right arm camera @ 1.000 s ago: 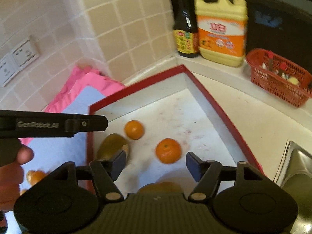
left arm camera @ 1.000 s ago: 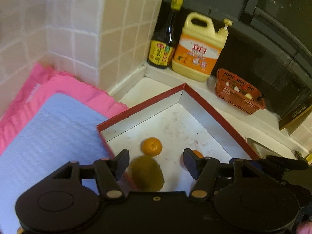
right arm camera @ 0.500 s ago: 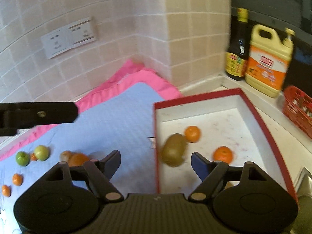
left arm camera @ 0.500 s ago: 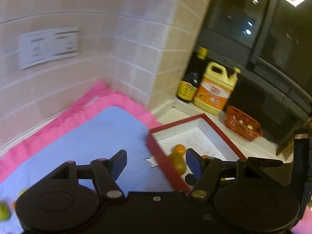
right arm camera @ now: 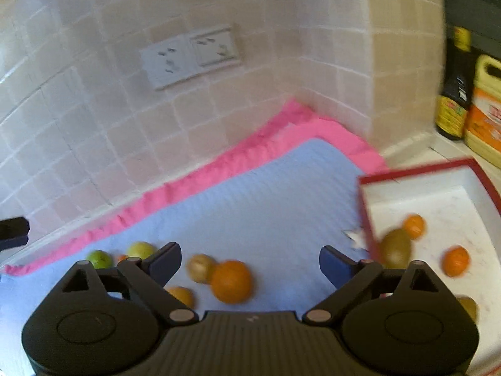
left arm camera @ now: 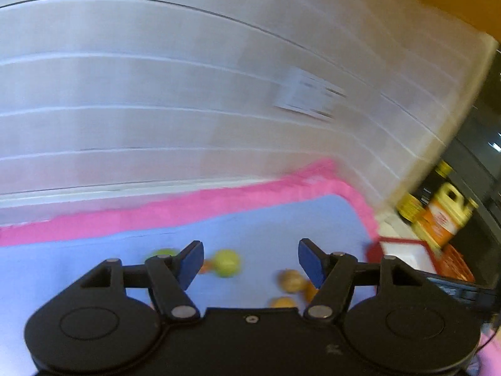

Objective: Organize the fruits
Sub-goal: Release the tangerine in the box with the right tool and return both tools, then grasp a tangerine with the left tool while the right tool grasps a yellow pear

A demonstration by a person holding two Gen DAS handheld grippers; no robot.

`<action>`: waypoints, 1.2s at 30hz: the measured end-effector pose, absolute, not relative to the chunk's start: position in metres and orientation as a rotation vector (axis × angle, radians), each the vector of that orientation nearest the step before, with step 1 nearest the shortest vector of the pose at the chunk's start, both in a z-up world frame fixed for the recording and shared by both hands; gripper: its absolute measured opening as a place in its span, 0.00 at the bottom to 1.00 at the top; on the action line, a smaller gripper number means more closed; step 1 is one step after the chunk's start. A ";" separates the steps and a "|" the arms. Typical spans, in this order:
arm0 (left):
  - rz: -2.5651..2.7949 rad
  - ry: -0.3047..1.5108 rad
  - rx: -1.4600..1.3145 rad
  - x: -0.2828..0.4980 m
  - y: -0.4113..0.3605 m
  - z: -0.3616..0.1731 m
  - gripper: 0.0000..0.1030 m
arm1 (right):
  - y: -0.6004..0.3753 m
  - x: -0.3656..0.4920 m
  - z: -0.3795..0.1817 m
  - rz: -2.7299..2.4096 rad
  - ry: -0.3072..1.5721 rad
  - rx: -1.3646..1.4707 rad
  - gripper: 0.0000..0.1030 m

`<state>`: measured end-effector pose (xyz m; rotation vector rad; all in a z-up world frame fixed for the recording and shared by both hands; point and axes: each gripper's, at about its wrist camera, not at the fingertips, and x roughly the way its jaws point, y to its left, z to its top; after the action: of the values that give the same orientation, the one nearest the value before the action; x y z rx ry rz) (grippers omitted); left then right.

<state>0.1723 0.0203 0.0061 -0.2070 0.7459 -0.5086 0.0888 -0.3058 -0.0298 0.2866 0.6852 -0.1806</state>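
Observation:
Loose fruit lies on a blue mat (right arm camera: 266, 206): a big orange (right arm camera: 231, 281), a brownish fruit (right arm camera: 200, 268), green fruits (right arm camera: 99, 258) and a small orange (right arm camera: 181, 296). The red-rimmed white tray (right arm camera: 416, 169) on the right holds a kiwi (right arm camera: 396, 249) and two small oranges (right arm camera: 414, 226). My right gripper (right arm camera: 250, 261) hovers above the mat, its jaws opening with nothing between them. In the blurred left wrist view my left gripper (left arm camera: 249, 261) is open and empty over the mat (left arm camera: 281, 219), with a green fruit (left arm camera: 226, 262) and a brownish fruit (left arm camera: 291, 280) beyond it.
A pink cloth (right arm camera: 238, 156) lies under the blue mat against the tiled wall, which carries a white socket plate (right arm camera: 191, 56). A dark sauce bottle (right arm camera: 452, 106) and a yellow-orange jug (right arm camera: 483, 112) stand behind the tray. A red basket (left arm camera: 454, 264) sits at the far right.
Both grippers have swung left, away from the tray and over the blue mat. The kiwi stays in the tray. The right jaws stand wider than before.

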 end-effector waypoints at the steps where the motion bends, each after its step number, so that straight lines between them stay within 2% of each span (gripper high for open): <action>1: -0.482 0.743 -0.214 0.172 0.034 0.006 0.77 | -0.300 0.092 -0.028 -0.178 0.682 0.273 0.94; 9: -0.381 0.768 -0.255 0.174 0.102 -0.010 0.77 | -0.278 0.126 -0.036 -0.106 0.754 0.352 0.95; 13: -0.443 0.830 -0.182 0.183 0.092 -0.035 0.77 | -0.261 0.132 -0.060 -0.099 0.822 0.330 0.91; 15: -0.473 0.871 -0.112 0.189 0.079 -0.050 0.77 | -0.255 0.131 -0.078 -0.078 0.865 0.362 0.84; 21: -0.518 0.960 0.063 0.210 0.043 -0.095 0.77 | -0.242 0.139 -0.122 -0.097 0.959 0.420 0.83; 26: -0.537 0.999 0.148 0.225 0.021 -0.116 0.77 | -0.231 0.158 -0.130 -0.133 0.941 0.366 0.82; 28: -0.532 0.999 0.203 0.228 0.012 -0.122 0.77 | -0.227 0.168 -0.132 -0.138 0.945 0.338 0.79; 30: -0.519 1.015 0.236 0.232 0.005 -0.128 0.77 | -0.224 0.177 -0.136 -0.143 0.961 0.319 0.70; 34: -0.511 1.043 0.239 0.239 0.002 -0.138 0.77 | -0.221 0.184 -0.145 -0.138 0.987 0.312 0.66; 36: -0.508 1.051 0.235 0.239 0.001 -0.141 0.72 | -0.220 0.185 -0.147 -0.134 0.990 0.304 0.58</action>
<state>0.2388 0.0010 -0.1405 0.2354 1.0510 -0.5079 0.1849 -0.2199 -0.1470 0.3039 0.9897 -0.1344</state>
